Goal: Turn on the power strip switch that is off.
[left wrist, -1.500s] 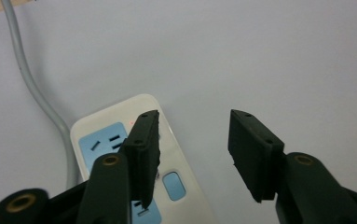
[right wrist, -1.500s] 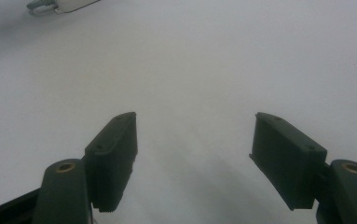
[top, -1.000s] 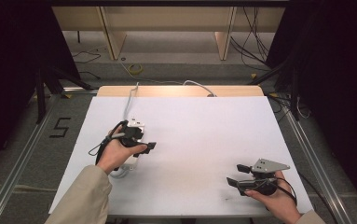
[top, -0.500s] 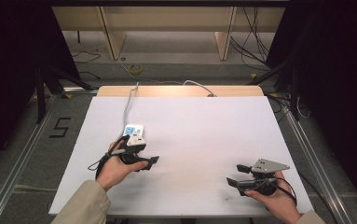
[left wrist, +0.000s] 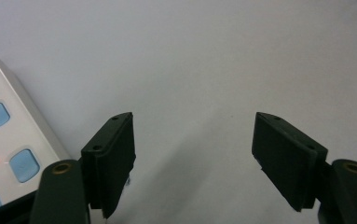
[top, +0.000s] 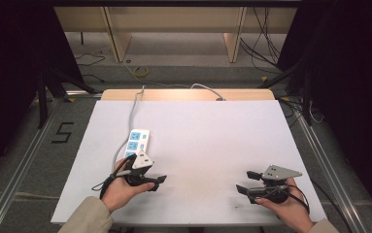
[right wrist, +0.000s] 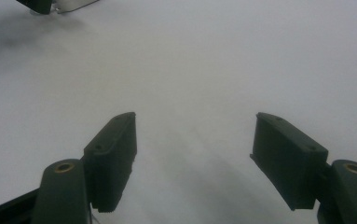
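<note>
White matt sheeting covers my bench (top: 208, 141), with a strip of pale wood showing along its far edge. Grey floor surrounds it, with metal rails at both sides, loose cables and wooden furniture legs beyond, and a black "5" marked on the floor to my left.

I count one white rectangular power strip with pale blue sockets (top: 138, 141), lying on the left half of the bench with its long side running away from me; its grey cord (top: 134, 104) trails off over the far edge. In my left gripper view a small red light glows on it.

I hold two grippers. My left gripper (top: 158, 182) hovers just at the strip's near end, jaws spread wide, nothing between them. My right gripper (top: 245, 181) sits well apart at the near right, jaws likewise released and empty.
</note>
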`<state>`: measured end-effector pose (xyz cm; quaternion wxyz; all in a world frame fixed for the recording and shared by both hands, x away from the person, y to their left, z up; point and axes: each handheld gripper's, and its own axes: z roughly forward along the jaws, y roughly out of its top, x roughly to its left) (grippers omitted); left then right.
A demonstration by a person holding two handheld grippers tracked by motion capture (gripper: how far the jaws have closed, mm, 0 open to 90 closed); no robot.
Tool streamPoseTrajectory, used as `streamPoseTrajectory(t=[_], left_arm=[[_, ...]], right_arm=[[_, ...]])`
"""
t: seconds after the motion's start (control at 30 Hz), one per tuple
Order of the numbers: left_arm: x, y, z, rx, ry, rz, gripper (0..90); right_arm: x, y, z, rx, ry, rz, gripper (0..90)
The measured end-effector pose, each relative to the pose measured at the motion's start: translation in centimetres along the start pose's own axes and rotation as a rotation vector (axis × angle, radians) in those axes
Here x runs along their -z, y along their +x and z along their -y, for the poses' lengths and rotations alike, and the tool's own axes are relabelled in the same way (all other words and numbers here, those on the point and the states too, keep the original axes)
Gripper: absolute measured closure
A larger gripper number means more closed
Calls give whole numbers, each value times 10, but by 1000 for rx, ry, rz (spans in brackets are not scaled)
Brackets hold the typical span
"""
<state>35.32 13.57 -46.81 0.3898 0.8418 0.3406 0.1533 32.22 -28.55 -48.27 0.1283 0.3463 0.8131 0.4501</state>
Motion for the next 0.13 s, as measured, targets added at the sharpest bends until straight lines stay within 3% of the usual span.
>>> streamPoseTrajectory(t=[0.13], left_arm=[[-2,-6,-4,-10,-15,8,299]], right_arm=[[0,0,0,0,-2,0,312]])
